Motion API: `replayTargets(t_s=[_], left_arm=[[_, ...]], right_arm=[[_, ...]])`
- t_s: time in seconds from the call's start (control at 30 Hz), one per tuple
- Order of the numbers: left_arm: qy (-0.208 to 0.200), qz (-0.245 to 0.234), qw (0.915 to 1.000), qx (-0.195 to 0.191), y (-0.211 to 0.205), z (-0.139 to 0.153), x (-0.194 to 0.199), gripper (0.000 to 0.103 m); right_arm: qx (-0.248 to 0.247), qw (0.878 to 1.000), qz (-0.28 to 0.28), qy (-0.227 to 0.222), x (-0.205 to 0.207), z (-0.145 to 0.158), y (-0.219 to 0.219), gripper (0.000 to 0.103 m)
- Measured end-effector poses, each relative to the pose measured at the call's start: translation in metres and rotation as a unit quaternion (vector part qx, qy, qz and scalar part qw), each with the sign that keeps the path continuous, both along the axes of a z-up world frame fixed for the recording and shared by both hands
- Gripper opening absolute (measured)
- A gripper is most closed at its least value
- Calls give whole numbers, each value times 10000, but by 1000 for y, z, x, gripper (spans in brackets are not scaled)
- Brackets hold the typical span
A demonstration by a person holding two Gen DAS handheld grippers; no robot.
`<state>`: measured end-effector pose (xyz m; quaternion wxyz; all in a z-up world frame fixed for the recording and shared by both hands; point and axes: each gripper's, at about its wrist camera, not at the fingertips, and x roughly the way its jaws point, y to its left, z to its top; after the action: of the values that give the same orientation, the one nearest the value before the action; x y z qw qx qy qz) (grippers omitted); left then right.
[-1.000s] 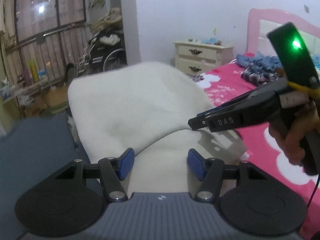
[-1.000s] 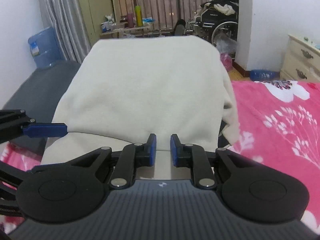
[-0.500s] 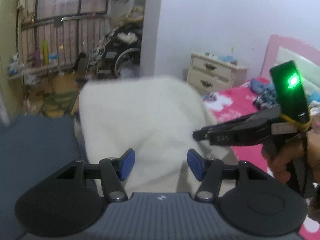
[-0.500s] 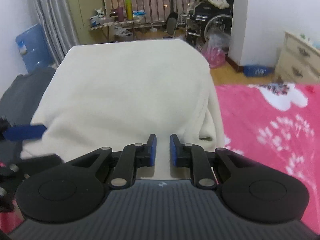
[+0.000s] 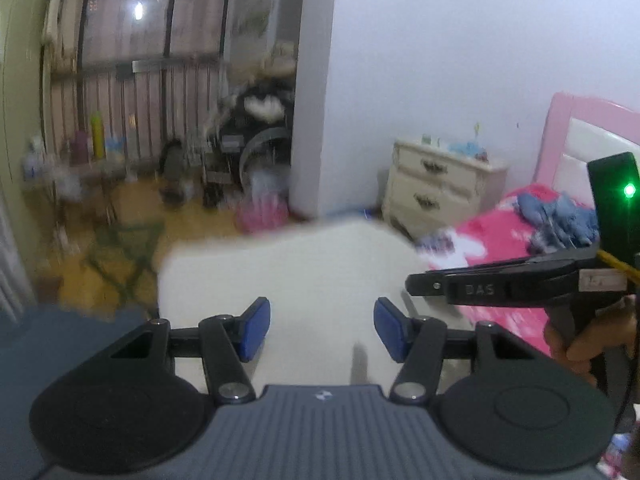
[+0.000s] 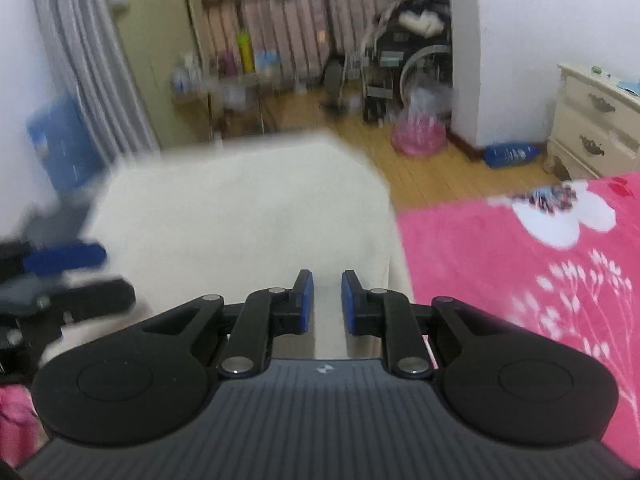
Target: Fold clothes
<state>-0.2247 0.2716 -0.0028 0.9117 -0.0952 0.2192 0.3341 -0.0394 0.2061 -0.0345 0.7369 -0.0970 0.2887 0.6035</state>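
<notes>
A cream fleece garment (image 5: 300, 272) hangs spread in front of both grippers, blurred by motion. In the right wrist view the same garment (image 6: 248, 216) fills the middle, and my right gripper (image 6: 327, 300) is shut on a fold of its near edge. My left gripper (image 5: 322, 330) has its blue pads wide apart; cloth lies between them, but I see no pad pressing on it. From the left wrist view the right gripper (image 5: 412, 284) pokes in from the right, held by a hand (image 5: 592, 344). The left gripper (image 6: 116, 276) sits at the garment's left edge.
A pink flowered bedspread (image 6: 520, 300) lies to the right, with a heap of blue clothes (image 5: 560, 216) near the headboard. A cream nightstand (image 6: 596, 116) stands against the wall. A wheelchair (image 6: 404, 60) and a bottle (image 6: 508, 155) are on the wooden floor. A dark grey surface (image 5: 60, 332) lies left.
Both grippers have moved and risen a little with the garment. More wooden floor now shows beyond its far edge. Neither gripper's jaw gap has changed.
</notes>
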Motion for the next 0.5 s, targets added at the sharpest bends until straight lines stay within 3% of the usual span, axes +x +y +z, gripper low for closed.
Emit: replayTargets(t_s=[0.1,0.27,0.37,0.5], left_arm=[[-78,357,9992,134,31,8,23,60],[390,939,9930,-595,92,-25,54,58],[125,960,9925,-748,93,-17,47,58],[-424,759,9907,-1047,64,11,6,60]], right_arm=[[341,9994,-8,102,11,9,21,15],[139,9990,-65,422,29,-17,68,14],[184,9979,-147,601,38,-13,68,13],[491,9975,-136,486,39,13,15,15]])
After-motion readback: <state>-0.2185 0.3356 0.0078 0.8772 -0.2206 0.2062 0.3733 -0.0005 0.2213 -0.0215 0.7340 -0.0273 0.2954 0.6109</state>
